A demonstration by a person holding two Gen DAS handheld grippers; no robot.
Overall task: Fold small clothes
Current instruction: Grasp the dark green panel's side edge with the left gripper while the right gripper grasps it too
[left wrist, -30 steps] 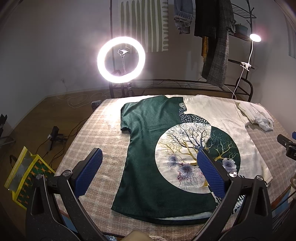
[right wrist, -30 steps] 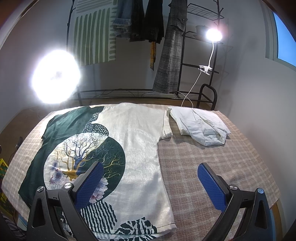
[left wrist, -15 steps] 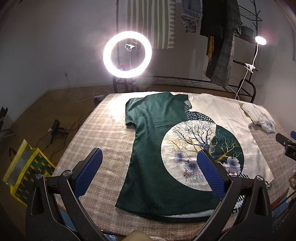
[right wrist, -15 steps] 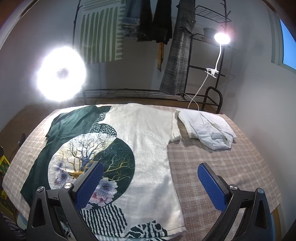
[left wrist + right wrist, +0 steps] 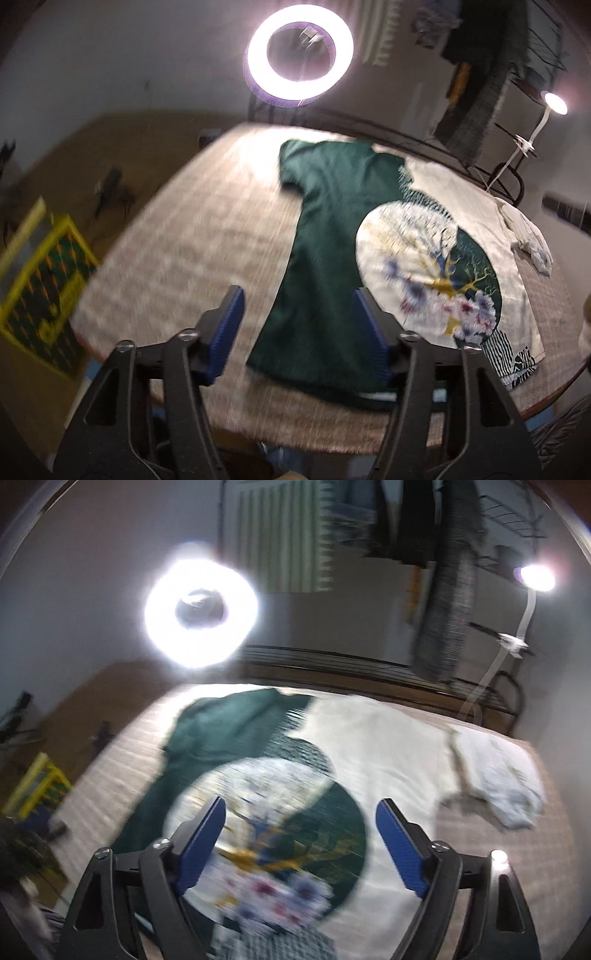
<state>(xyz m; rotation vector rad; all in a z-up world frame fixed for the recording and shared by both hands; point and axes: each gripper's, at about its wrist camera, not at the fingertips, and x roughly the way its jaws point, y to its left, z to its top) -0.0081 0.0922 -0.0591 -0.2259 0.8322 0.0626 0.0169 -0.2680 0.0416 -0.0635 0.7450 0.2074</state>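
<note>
A short-sleeved shirt [image 5: 332, 240], half dark green and half cream with a round tree print, lies flat on the checked table cover [image 5: 192, 236]. My left gripper [image 5: 301, 325] hangs above the shirt's green bottom hem; its jaws are closing with nothing between them. In the right wrist view the same shirt [image 5: 373, 746] fills the middle. My right gripper [image 5: 300, 827] hovers over the tree print, its jaws also closing on nothing. Both views are blurred by motion.
A folded white garment [image 5: 498, 775] lies at the table's far right, also seen as the white garment [image 5: 532, 240]. A lit ring light [image 5: 300, 55] and a clothes rack [image 5: 454, 590] stand behind the table. A yellow patterned bag [image 5: 40, 291] sits on the floor at left.
Both grippers' jaws have narrowed. The left gripper has dropped closer to the shirt's green hem; the right gripper has swung left, from the cream half to over the tree print.
</note>
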